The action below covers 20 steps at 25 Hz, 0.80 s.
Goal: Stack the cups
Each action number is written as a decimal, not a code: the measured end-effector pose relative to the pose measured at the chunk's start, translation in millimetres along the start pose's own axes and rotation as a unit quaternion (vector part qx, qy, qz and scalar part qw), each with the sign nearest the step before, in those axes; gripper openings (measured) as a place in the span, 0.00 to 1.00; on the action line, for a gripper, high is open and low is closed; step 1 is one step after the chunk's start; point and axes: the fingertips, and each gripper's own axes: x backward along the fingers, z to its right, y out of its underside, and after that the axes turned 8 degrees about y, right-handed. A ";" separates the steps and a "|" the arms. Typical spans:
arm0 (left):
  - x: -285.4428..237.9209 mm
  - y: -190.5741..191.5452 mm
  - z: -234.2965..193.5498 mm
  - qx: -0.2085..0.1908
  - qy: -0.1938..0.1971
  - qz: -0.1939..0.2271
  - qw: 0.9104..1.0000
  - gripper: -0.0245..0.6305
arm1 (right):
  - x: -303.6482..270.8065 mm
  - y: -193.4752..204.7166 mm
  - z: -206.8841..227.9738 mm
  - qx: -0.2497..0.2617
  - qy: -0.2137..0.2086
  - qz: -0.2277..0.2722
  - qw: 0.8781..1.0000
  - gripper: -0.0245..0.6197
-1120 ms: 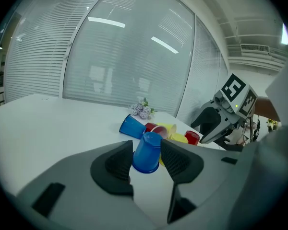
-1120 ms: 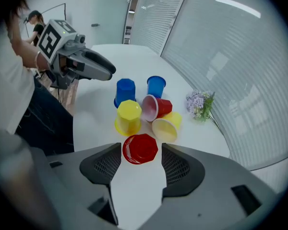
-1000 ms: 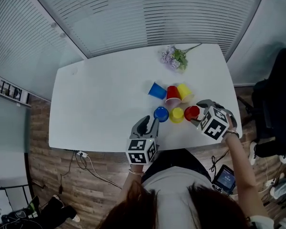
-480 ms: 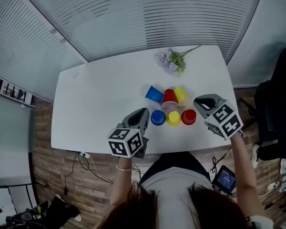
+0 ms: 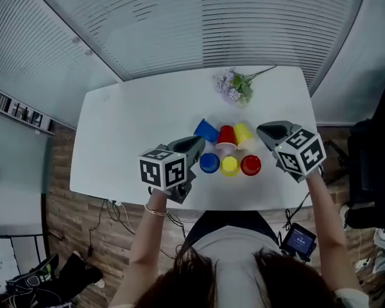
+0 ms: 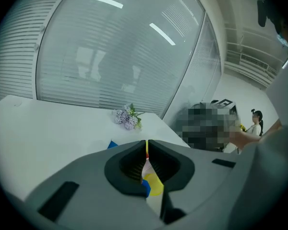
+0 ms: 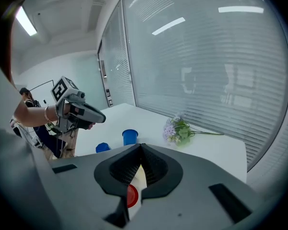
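Several cups stand in two rows on the white table (image 5: 128, 140). The back row is a blue cup (image 5: 206, 131), a red cup (image 5: 226, 136) and a yellow cup (image 5: 244, 134). In front are a blue cup (image 5: 209, 163), a yellow cup (image 5: 230, 166) and a red cup (image 5: 250, 165). My left gripper (image 5: 196, 145) hangs left of the cups, shut and empty. My right gripper (image 5: 264, 131), to their right, has just been closing with nothing between its jaws and is shut. The left gripper view shows shut jaws (image 6: 147, 143), the right gripper view likewise (image 7: 140, 148).
A bunch of purple flowers (image 5: 233, 86) lies at the table's far edge. Slatted blinds (image 5: 199, 24) back the table. A dark chair (image 5: 375, 165) stands at the right. Cables (image 5: 115, 220) lie on the wooden floor by the near edge.
Both grippers have lifted away from the front cups, the left one moving left and the right one right. Their jaws, open a second ago, are shut. The cups stay on the table.
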 end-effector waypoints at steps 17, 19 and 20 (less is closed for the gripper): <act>-66.2 -0.2 -29.1 0.057 0.096 -0.178 0.978 0.25 | -58.2 26.5 17.2 -0.137 -0.082 -0.132 0.978 0.24; -76.7 5.9 -30.5 0.069 0.107 -0.198 0.972 0.27 | -66.3 29.9 17.6 -0.154 -0.091 -0.149 0.973 0.27; -81.9 10.1 -31.5 0.076 0.112 -0.209 0.968 0.28 | -70.6 32.2 18.2 -0.161 -0.094 -0.157 0.970 0.28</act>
